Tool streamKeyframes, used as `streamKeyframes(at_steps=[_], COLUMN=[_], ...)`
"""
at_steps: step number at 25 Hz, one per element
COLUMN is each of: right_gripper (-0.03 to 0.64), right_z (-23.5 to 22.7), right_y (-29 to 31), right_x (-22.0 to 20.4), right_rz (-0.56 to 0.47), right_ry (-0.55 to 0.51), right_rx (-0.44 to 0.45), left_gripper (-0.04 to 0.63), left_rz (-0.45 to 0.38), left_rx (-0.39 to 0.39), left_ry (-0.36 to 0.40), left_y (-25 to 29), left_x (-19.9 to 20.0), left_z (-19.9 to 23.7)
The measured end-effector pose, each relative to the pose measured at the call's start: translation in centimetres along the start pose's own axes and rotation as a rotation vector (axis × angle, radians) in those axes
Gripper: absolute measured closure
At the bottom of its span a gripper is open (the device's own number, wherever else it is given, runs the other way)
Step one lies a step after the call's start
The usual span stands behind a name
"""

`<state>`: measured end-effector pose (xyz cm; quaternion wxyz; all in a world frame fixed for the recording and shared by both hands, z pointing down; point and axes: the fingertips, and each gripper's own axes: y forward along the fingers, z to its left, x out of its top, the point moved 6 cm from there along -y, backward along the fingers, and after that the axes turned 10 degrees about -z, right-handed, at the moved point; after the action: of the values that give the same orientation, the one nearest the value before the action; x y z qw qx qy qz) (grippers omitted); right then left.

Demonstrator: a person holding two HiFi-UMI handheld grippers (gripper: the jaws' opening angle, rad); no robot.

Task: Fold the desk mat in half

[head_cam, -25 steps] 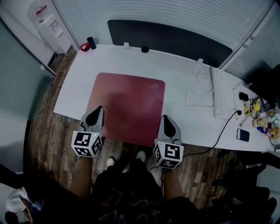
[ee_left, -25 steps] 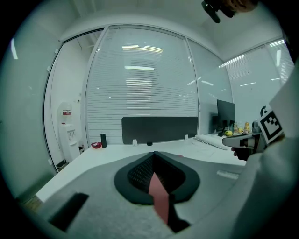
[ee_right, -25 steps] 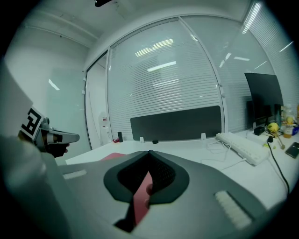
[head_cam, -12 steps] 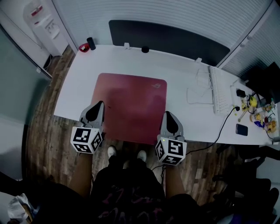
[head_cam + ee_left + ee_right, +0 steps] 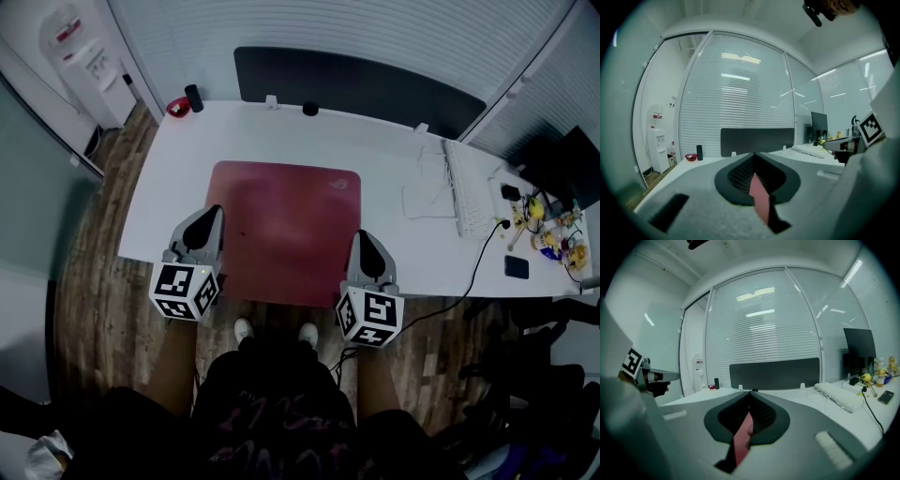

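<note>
A red desk mat (image 5: 286,225) lies on the white desk (image 5: 394,169), its near edge at the desk's front. My left gripper (image 5: 210,223) is shut on the mat's near left corner, and my right gripper (image 5: 364,246) is shut on its near right corner. In the left gripper view a strip of red mat (image 5: 760,196) shows pinched between the jaws of the left gripper (image 5: 754,161). The right gripper view shows the same, red mat (image 5: 741,439) clamped in the right gripper (image 5: 750,399). The near edge is lifted slightly off the desk.
A white keyboard (image 5: 466,189) with a cable lies at the desk's right, with a phone (image 5: 517,267) and small objects beyond. A dark cylinder (image 5: 194,97) and red dish (image 5: 177,107) stand at the back left. A dark panel (image 5: 356,80) runs behind the desk.
Both grippers have moved a little forward and up with the mat's near corners. The mat's near edge has risen with them. Jaws stay shut.
</note>
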<state>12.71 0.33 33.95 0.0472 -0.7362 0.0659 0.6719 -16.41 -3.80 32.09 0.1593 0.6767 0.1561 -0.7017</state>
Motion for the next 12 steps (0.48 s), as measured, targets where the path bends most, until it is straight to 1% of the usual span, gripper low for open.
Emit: streamKeyframes(at_steps=[6,12], right_gripper=[0.611,0.611], right_z=[1.0,1.2], right_y=[-0.1,-0.6], right_x=[-0.9,-2.7], right_rz=[0.025,0.067], right_ry=[-0.002,-0.013], right_rx=[-0.013,-0.011], left_gripper=[0.594,0.594], left_rz=[0.02,0.054], left_rx=[-0.008,-0.025], left_ry=[-0.032,-0.03], left_y=[-0.4,-0.7], left_x=[-1.2,-2.9], left_z=[0.6,0.3])
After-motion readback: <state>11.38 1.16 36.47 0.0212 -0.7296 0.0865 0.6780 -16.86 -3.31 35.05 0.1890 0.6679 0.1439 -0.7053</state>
